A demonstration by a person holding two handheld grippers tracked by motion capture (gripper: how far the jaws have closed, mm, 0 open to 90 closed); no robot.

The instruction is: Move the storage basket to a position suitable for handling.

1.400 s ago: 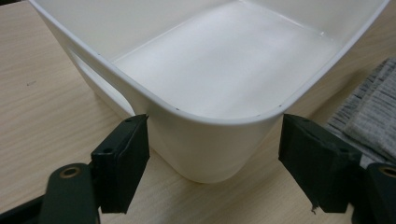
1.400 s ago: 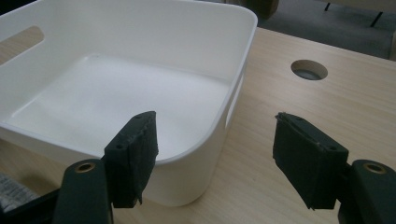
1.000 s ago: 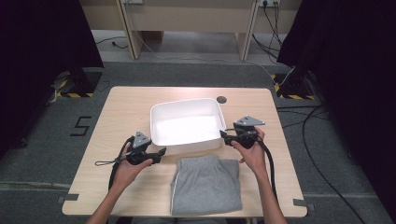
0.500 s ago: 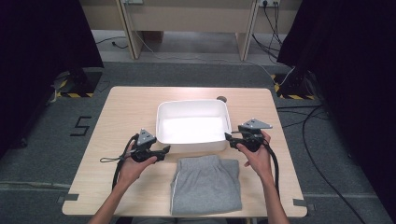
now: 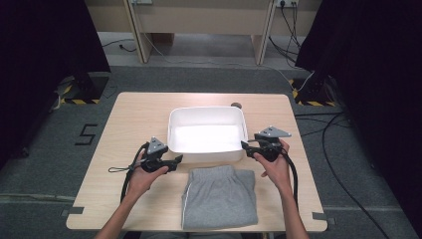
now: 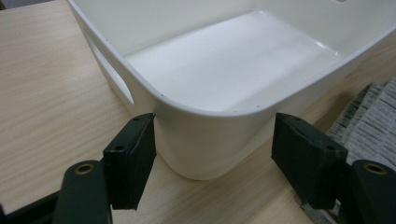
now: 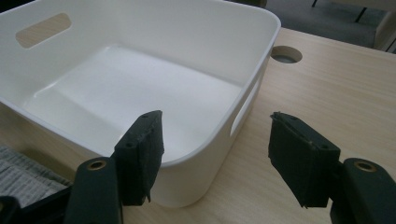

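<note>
A white plastic bin (image 5: pixel 207 149) stands empty in the middle of the wooden table (image 5: pixel 139 114). Folded grey shorts (image 5: pixel 220 196) lie just in front of it. My left gripper (image 5: pixel 176 160) is at the bin's near-left corner; its jaws stand open around that corner (image 6: pixel 205 140), the right pad (image 6: pixel 303 163) clear of the wall. My right gripper (image 5: pixel 245 146) is at the bin's near-right corner (image 7: pixel 201 172). One pad (image 7: pixel 140 154) is inside the rim and one outside, and the jaws have just been closing without pressing on the wall.
A round cable hole (image 5: pixel 235 105) sits in the table behind the bin. Bare tabletop lies to both sides. Dark curtains flank the table, and cables run over the floor at the right (image 5: pixel 343 149).
The bin has shifted slightly to the right and squared up. Both grippers followed it by a small amount and stay at its front corners.
</note>
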